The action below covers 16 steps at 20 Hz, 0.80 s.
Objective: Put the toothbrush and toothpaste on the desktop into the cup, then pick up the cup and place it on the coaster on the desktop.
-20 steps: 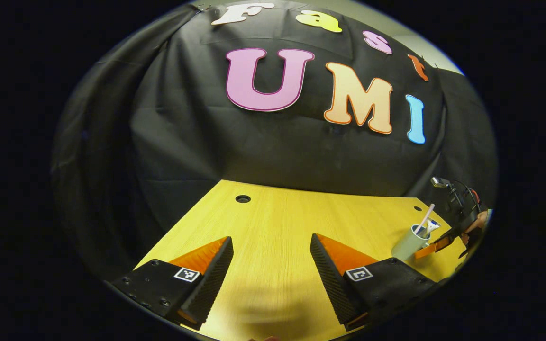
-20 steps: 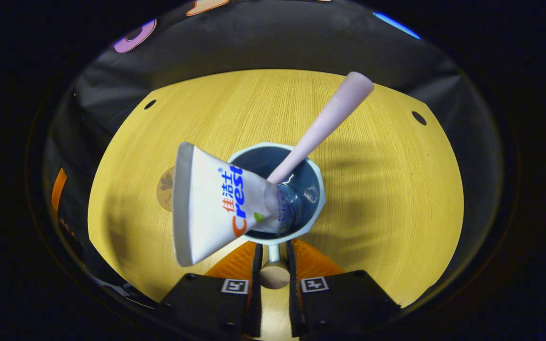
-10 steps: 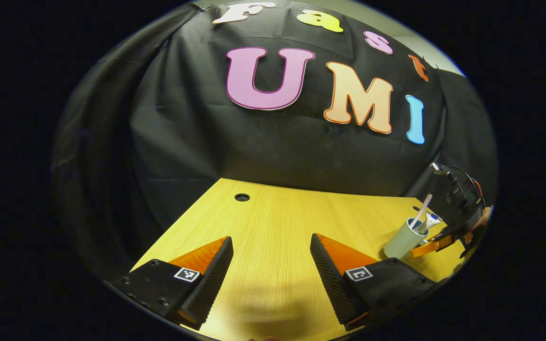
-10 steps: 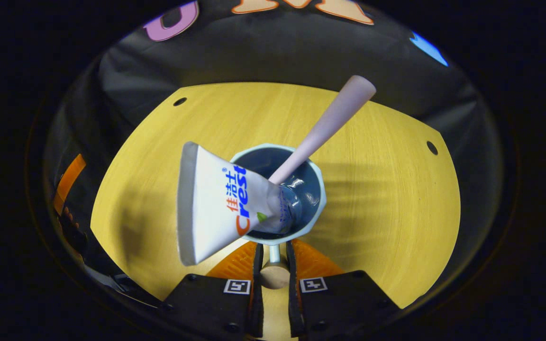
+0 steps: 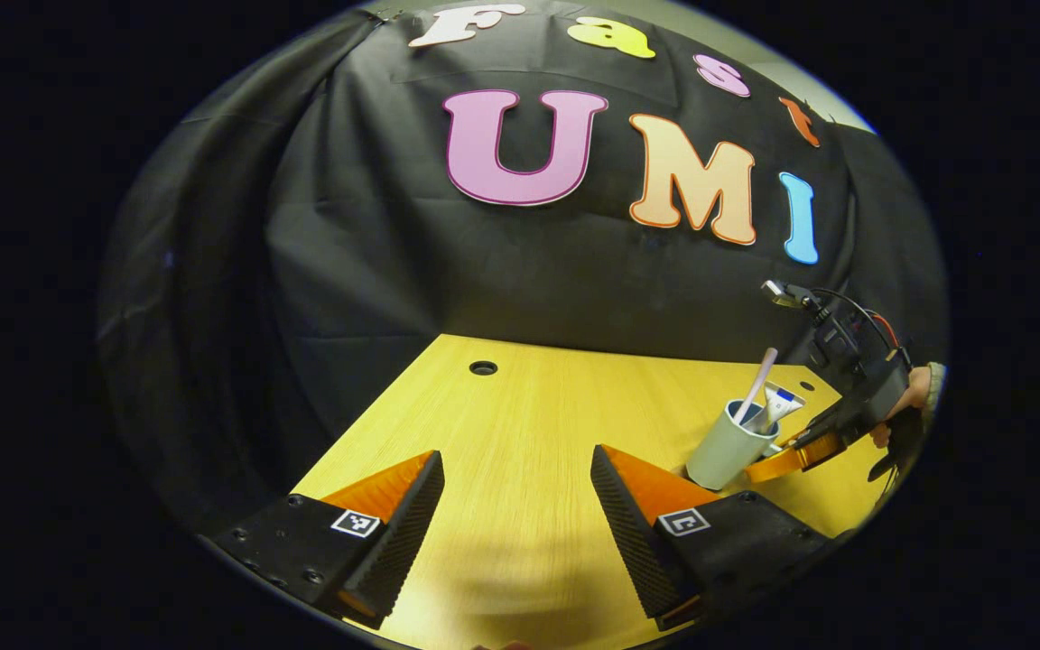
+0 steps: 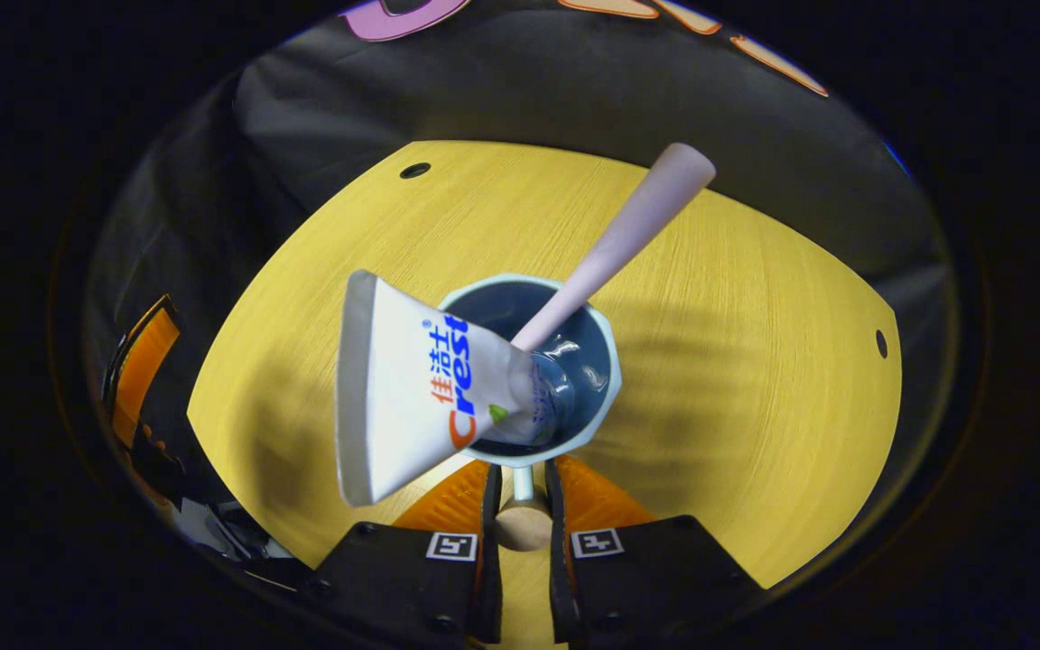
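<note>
My right gripper [image 6: 520,506] is shut on the handle [image 6: 520,528] of the pale cup [image 6: 606,361]. The white toothpaste tube [image 6: 403,388] leans out of the cup to the left. The pink toothbrush [image 6: 628,230] sticks out towards the upper right. In the left gripper view the cup [image 5: 723,451] is tilted at the right, with the toothbrush [image 5: 759,379] and toothpaste [image 5: 777,406] in it and the right gripper [image 5: 786,460] on its handle. I cannot tell whether its base touches the table. My left gripper [image 5: 515,506] is open over the table, holding nothing.
The yellow wooden table [image 5: 529,406] has a cable hole [image 5: 483,367] near the back wall. The right gripper view has holes at the back left [image 6: 413,170] and far right [image 6: 881,343]. A hand [image 5: 913,397] holds the right gripper. The left gripper's finger [image 6: 145,361] sits at the left edge.
The right gripper has carried the cup leftward and nearer to the left gripper, and its view has swung round over the table. The left gripper has barely moved and stays open.
</note>
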### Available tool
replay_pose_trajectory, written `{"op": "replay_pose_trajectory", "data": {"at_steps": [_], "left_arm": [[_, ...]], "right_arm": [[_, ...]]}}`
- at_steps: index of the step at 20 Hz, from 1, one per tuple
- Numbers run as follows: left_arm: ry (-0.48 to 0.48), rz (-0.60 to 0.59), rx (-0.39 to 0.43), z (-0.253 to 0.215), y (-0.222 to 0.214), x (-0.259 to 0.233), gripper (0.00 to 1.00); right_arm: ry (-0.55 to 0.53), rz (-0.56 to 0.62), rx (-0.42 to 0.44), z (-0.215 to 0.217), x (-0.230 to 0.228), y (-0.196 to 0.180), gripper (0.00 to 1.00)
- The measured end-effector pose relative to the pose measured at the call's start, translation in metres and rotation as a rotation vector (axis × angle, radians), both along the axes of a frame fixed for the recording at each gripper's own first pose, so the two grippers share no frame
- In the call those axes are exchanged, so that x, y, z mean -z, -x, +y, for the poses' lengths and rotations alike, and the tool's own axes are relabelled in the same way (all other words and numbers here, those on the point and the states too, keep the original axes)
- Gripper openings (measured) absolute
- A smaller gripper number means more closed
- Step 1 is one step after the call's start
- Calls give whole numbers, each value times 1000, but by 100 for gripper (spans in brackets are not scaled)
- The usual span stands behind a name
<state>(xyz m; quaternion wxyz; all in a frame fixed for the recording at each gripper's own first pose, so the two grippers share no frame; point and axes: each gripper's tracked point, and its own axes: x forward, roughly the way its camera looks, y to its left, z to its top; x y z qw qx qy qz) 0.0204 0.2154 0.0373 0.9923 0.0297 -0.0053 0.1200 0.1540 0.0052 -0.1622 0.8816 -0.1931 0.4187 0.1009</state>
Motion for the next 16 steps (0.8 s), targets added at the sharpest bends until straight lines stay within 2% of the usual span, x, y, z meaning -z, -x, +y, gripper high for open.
{"op": "replay_pose_trajectory", "data": {"at_steps": [9,10,13,15,16], "left_arm": [[20,-3,-54,15,16,4,95],[21,-4,-52,13,15,3,95],[17,-11,-37,5,16,2,95],[6,-13,-22,-3,15,0,95],[-1,-12,-11,-8,14,-1,95]], "right_arm": [[41,22,-16,0,3,3,24],[35,25,-22,0,3,3,21],[-13,-2,-33,6,-11,9,31],[-67,-25,-26,6,-23,17,42],[-96,-41,-19,4,-28,22,61]]}}
